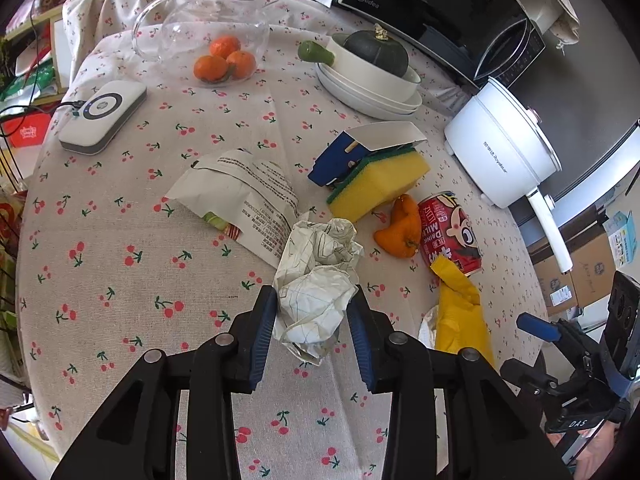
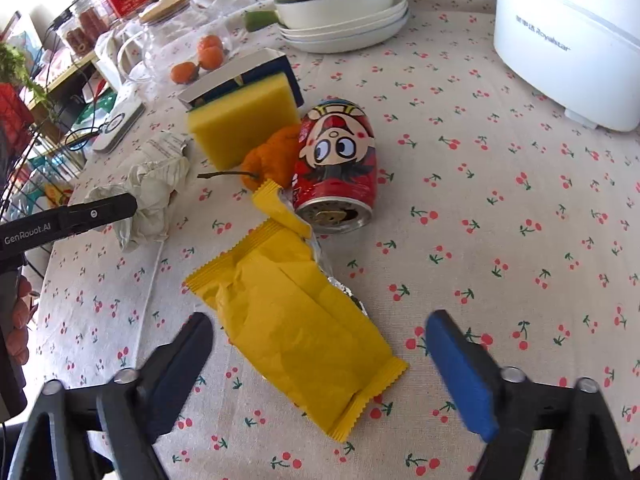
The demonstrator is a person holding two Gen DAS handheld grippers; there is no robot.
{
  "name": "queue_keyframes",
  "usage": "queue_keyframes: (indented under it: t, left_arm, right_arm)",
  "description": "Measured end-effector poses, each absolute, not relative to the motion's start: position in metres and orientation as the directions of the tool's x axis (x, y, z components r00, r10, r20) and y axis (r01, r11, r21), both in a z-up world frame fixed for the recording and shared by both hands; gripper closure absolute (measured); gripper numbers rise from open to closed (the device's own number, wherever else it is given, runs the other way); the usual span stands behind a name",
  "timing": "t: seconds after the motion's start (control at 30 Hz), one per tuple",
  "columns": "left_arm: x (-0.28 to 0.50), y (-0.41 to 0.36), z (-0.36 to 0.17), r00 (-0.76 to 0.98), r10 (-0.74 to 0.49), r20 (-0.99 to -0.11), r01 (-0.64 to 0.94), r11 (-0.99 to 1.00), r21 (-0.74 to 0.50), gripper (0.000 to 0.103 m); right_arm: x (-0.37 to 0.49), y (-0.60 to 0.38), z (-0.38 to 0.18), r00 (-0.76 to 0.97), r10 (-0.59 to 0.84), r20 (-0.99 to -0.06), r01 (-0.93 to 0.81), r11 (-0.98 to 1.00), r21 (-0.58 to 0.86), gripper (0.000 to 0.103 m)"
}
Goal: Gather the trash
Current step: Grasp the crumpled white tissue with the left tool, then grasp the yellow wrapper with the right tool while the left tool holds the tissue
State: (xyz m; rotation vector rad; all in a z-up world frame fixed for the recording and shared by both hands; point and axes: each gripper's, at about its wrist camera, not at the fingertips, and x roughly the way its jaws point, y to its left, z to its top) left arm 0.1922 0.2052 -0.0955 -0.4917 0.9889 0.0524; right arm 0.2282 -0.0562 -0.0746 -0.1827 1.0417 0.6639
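Note:
A crumpled white paper wad (image 1: pixel 318 280) lies on the cherry-print tablecloth (image 1: pixel 120 280). My left gripper (image 1: pixel 312 320) has its jaws closed against both sides of the wad, which also shows in the right wrist view (image 2: pixel 152 188). A torn yellow snack wrapper (image 2: pixel 296 316) lies flat between the open fingers of my right gripper (image 2: pixel 320 344), which stands above its near end. A red drink can (image 2: pixel 336 172) lies on its side just beyond the wrapper. A white printed food bag (image 1: pixel 244 196) lies left of the wad.
A yellow sponge (image 1: pixel 376 184) leans on a blue-and-white box (image 1: pixel 352 152). An orange peel (image 1: pixel 400 232) lies by the can. A white electric pot (image 1: pixel 504 144), stacked white bowls with a squash (image 1: pixel 372 76), mandarins (image 1: pixel 224 62) and a white charger (image 1: pixel 104 116) stand further back.

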Motion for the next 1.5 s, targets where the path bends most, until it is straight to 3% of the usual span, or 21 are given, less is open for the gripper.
queue_keyframes:
  t: [0.23,0.47,0.7,0.83,1.1,1.3,1.43,1.5]
  left_arm:
    - [0.191,0.202,-0.099,0.533,-0.170,-0.829,-0.243,0.908,-0.343,0.065]
    - [0.195,0.197,-0.110,0.472,-0.143,-0.870,-0.214,0.939,-0.270,0.063]
    - [0.198,0.194,-0.119,0.487,-0.133,-0.863,-0.191,0.948,-0.253,0.057]
    - [0.200,0.185,-0.115,0.501,-0.112,-0.858,-0.143,0.967,-0.209,0.063]
    - [0.185,0.158,-0.089,0.538,-0.158,-0.828,-0.082,0.968,-0.237,0.064]
    - [0.177,0.142,-0.087,0.504,-0.169,-0.847,-0.100,0.962,-0.252,0.064]
    - [0.178,0.146,-0.082,0.506,-0.150,-0.849,-0.096,0.969,-0.228,0.064]
    - [0.178,0.152,-0.081,0.503,-0.154,-0.850,-0.103,0.966,-0.236,0.064]
  right_arm:
    - [0.227,-0.026,-0.110,0.304,0.306,-0.902,-0.659,0.752,0.033,0.010]
    - [0.232,-0.027,-0.112,0.272,0.343,-0.899,-0.655,0.750,0.088,0.042]
    - [0.218,-0.036,-0.094,0.280,0.375,-0.884,-0.661,0.743,0.105,0.049]
    - [0.212,-0.046,-0.085,0.285,0.387,-0.877,-0.654,0.747,0.117,0.070]
    - [0.205,-0.074,-0.069,0.343,0.377,-0.860,-0.603,0.790,0.106,0.082]
    - [0.199,-0.087,-0.070,0.365,0.353,-0.861,-0.592,0.802,0.078,0.081]
    - [0.212,-0.077,-0.073,0.385,0.362,-0.849,-0.571,0.816,0.089,0.058]
    - [0.220,-0.067,-0.074,0.390,0.382,-0.838,-0.556,0.823,0.116,0.058]
